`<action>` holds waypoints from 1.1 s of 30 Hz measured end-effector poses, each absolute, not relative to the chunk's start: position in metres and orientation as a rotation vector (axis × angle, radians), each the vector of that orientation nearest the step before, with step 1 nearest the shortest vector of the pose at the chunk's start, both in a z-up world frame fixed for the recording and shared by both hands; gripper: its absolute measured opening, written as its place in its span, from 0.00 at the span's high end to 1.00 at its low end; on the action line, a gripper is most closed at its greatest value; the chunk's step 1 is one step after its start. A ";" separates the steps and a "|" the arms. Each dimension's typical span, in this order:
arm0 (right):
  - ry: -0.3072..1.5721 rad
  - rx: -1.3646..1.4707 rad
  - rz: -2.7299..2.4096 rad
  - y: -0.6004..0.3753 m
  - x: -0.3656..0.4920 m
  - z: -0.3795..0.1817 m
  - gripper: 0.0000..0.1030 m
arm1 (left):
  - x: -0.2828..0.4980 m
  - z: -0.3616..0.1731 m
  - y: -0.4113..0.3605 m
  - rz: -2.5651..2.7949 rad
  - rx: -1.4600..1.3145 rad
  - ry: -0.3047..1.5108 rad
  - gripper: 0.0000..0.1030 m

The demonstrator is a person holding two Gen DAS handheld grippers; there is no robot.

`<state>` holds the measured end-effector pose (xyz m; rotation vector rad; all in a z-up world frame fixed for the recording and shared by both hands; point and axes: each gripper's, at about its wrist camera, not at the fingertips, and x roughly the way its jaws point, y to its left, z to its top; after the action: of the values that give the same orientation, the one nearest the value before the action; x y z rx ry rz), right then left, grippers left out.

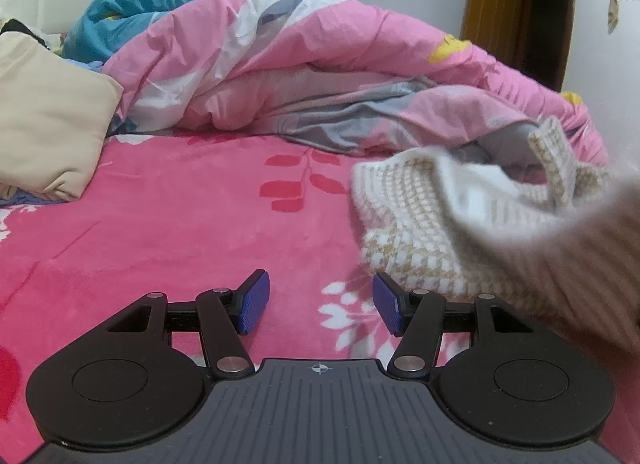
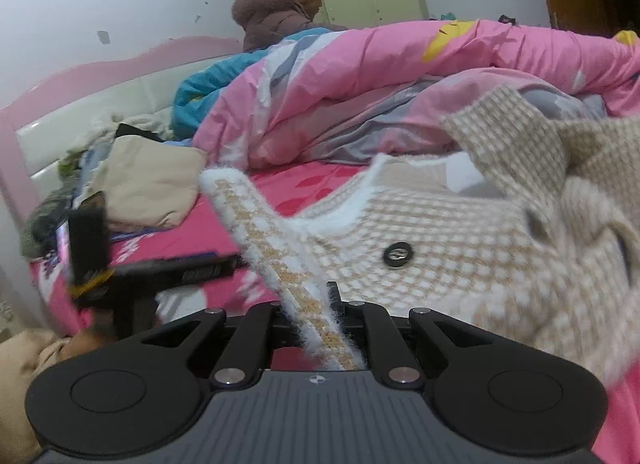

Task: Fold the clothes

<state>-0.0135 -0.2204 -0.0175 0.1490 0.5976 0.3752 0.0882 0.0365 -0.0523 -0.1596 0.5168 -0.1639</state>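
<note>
A tan-and-white houndstooth knit cardigan (image 1: 424, 224) with white fuzzy trim hangs blurred over the right side of the pink bed. My left gripper (image 1: 320, 306) is open above the bedspread, its blue pads (image 1: 253, 306) bare, just left of the cardigan. In the right wrist view my right gripper (image 2: 316, 320) is shut on the cardigan's trimmed front edge (image 2: 280, 260), which runs up and left from the jaws. The cardigan body (image 2: 460, 248) with a black button (image 2: 397, 253) spreads to the right. The right fingertips are hidden by the knit.
A bunched pink, white and blue quilt (image 1: 280, 64) fills the back of the bed. A beige folded pile (image 1: 44, 120) lies at the left. The pink floral bedspread (image 1: 180, 216) is bare ahead. A person in a brown coat (image 2: 276, 12) sits behind the quilt. The left gripper device (image 2: 120, 264) shows at left.
</note>
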 end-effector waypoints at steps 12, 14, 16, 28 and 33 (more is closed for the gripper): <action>0.663 0.256 0.353 -0.264 -0.079 -0.044 0.94 | 0.071 -0.029 0.041 -0.330 -0.427 0.523 0.43; 0.666 0.264 0.353 -0.266 -0.079 -0.049 0.94 | 0.082 -0.028 0.034 -0.328 -0.402 0.542 0.43; 0.669 0.248 0.352 -0.264 -0.078 -0.055 0.93 | 0.095 -0.027 0.027 -0.320 -0.369 0.560 0.43; 0.618 0.289 0.435 -0.278 -0.075 -0.078 0.93 | 0.189 -0.021 -0.003 -0.255 -0.187 0.681 0.43; 0.602 0.342 0.466 -0.287 -0.072 -0.085 0.94 | 0.258 -0.023 -0.009 -0.222 -0.097 0.718 0.43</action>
<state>-0.0725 -0.2865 -0.0848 0.3424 0.6018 0.4664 0.2579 -0.0088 -0.0228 -0.0974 0.7180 -0.2218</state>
